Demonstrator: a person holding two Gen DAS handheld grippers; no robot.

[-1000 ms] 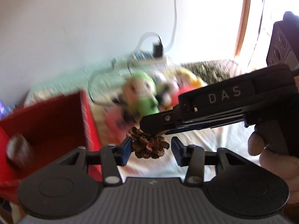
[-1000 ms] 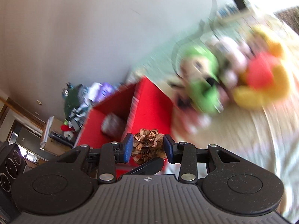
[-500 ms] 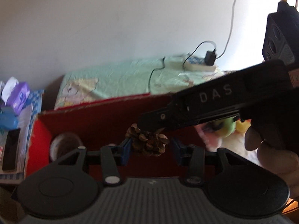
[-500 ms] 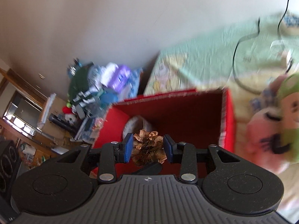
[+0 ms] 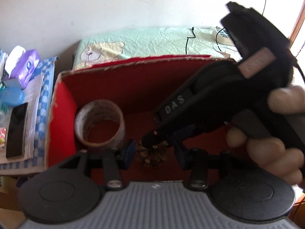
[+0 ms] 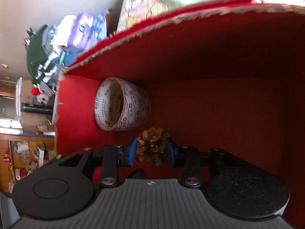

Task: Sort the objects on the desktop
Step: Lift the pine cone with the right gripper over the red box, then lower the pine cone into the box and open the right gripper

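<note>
Fingers of the right gripper (image 6: 151, 150), tipped with blue pads (image 6: 132, 150), are pinched on a brown, scaly pine cone (image 6: 151, 148), held inside the red box (image 6: 209, 61) above its floor. At 11 o'clock from the cone, a printed tape roll (image 6: 122, 106), a hollow cardboard ring, is seen near the box's left wall. Fingers of the left gripper (image 5: 155, 153) are spread, with the cone (image 5: 152, 155) between them but untouched. The box's torn rim shows raw cardboard.

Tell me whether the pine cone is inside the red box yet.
Inside: the pine cone, gripped by the right gripper, sits below the red box rim, beside the tape roll.
</note>
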